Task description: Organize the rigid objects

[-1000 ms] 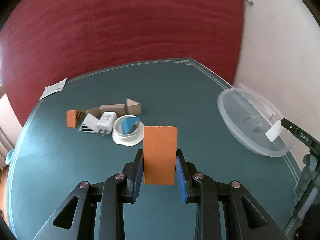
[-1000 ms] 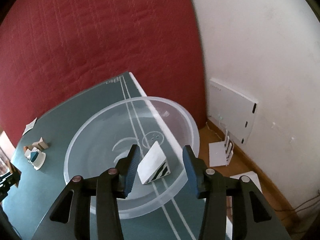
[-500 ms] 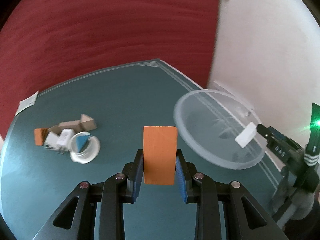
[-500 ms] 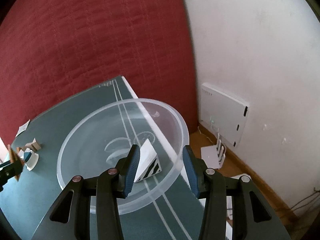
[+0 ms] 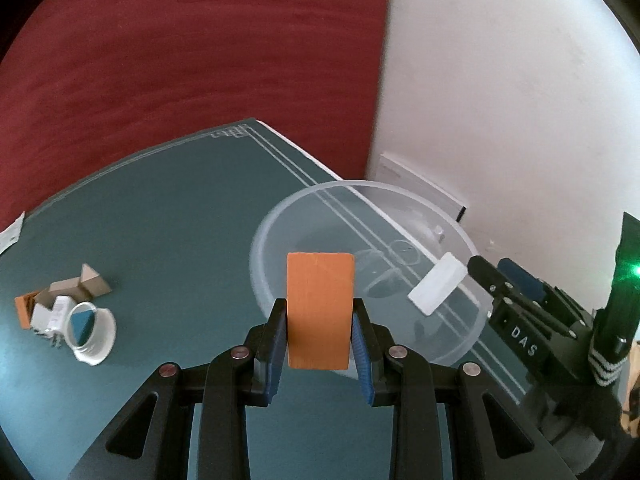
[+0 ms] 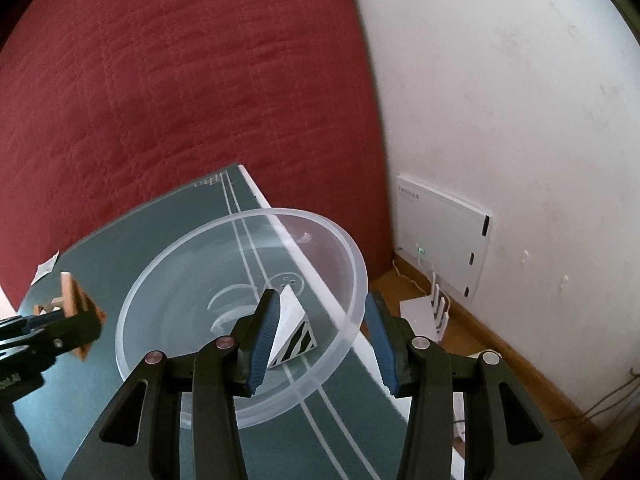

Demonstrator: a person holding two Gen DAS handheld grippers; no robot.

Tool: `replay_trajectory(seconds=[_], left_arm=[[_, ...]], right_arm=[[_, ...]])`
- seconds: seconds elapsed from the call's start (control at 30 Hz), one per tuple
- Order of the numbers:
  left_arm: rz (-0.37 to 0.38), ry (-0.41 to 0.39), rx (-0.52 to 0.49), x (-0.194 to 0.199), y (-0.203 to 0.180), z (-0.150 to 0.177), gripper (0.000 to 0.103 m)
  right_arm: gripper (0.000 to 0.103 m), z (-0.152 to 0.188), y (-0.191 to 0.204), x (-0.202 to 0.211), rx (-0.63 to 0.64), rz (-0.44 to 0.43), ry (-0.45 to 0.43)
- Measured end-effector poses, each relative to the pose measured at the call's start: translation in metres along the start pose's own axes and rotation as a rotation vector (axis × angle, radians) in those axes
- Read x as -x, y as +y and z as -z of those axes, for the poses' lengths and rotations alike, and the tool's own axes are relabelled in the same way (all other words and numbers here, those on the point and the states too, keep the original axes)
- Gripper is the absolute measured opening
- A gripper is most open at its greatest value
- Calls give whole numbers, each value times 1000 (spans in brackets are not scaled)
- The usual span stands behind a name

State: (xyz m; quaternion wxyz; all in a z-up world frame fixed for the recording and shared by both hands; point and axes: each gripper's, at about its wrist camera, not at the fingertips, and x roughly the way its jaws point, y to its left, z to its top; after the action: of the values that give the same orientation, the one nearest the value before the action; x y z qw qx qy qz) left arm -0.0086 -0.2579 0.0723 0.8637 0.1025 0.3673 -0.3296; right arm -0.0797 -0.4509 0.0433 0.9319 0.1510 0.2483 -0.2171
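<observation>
Pinching an orange block upright between its blue pads, the left gripper is closed tight on the block's lower half, the upper half standing clear above the fingertips. It hangs over the green tabletop just short of the near rim of a clear plastic bowl, which sits at the tabletop's right edge.

Over that bowl the right gripper has its jaws partly open. A white wedge with black stripes is against the left pad, well apart from the right one; I cannot tell whether it is held or lying in the bowl.

Toward the tabletop's left edge a small cluster lies together: wooden blocks, a white charger and a white cup with a blue piece inside.
</observation>
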Motion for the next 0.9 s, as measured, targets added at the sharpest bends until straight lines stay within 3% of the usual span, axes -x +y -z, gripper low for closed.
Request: replay_trajectory(seconds=[0.37,0.43,0.5,0.7,0.9], left_arm=[[62,20,-28,-20,-17,-5,32],[79,32,-23,-21,-17,-6,43],[72,19,-15,-21,-16,-4,83],[18,-9,9,-20,-4,2,87],[-92,14,59,-24,16,12,89]], right_arm=[[46,0,-3,0,-17,0,-1],[46,0,-3,0,-16,0,-1],[46,0,-3,0,-17,0,-2],[46,0,-3,0,-16,0,-1],[46,0,-3,0,-8,4,-4]])
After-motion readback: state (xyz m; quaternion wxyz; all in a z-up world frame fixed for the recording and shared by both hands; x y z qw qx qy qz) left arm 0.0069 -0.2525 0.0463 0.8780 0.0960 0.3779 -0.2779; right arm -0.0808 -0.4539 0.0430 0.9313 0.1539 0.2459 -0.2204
